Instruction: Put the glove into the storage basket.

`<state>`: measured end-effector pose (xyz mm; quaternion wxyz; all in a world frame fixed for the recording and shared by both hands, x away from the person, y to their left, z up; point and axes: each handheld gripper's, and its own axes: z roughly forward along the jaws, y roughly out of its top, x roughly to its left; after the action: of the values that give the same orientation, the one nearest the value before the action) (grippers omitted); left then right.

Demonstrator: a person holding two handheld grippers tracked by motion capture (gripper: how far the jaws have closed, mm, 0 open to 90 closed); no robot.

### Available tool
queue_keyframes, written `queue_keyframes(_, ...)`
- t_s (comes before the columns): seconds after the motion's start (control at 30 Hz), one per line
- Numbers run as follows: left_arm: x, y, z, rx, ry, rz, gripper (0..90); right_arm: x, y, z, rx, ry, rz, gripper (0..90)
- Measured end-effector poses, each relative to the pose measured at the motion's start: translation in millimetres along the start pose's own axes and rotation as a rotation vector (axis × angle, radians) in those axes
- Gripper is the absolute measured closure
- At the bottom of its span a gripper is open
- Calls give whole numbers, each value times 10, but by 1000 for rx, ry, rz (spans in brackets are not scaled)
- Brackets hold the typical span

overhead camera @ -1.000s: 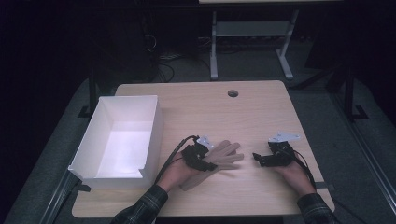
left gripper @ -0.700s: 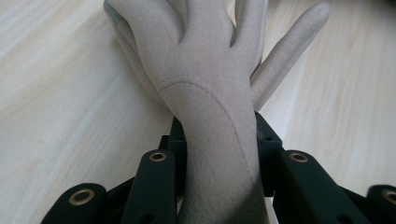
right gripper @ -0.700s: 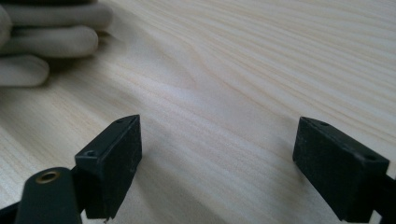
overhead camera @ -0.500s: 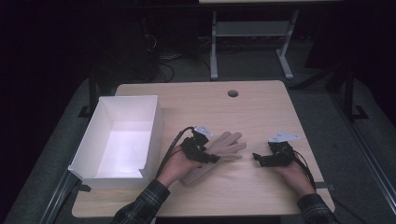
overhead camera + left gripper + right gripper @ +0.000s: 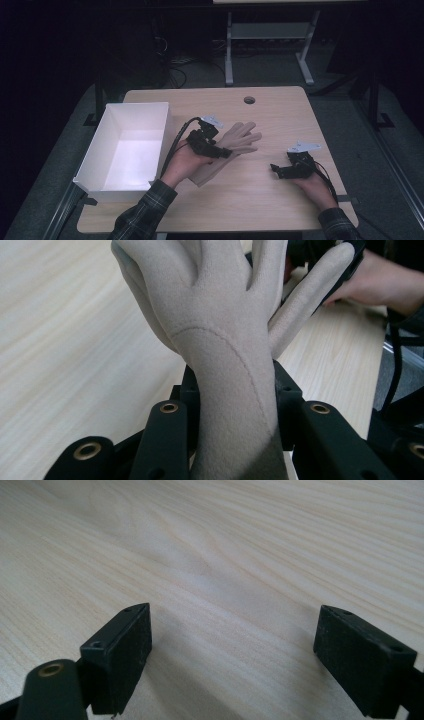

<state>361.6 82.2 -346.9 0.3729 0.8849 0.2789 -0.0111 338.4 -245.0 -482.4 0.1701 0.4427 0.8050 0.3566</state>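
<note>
A beige fleece glove hangs above the wooden table, its fingers pointing to the far right. My left gripper is shut on the glove's wrist part. In the left gripper view the glove rises upright between the two black jaws of the left gripper, which squeeze its narrow wrist. My right gripper rests low at the table's right front, apart from the glove. In the right gripper view the right gripper stands open over bare wood with nothing between its pads.
A white open box stands at the table's left, close beside the left hand. A round cable hole lies near the table's far edge. Beyond the table are dark floor, cables and a metal stand.
The left hand has risen with the glove, which now hangs higher off the table and a little farther away. The right gripper has stayed in place.
</note>
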Motion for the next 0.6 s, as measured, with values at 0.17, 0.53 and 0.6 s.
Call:
queue_keyframes(0.17,28,90,-200,-1,25,11,675,1,0,0,-1,0,1,152)
queue_keyframes(0.53,162,146,-634,-32,70,-1,675,0,0,0,0,0,0,152)
queue_keyframes(0.6,195,127,-717,-45,74,-15,675,0,0,0,0,0,0,152)
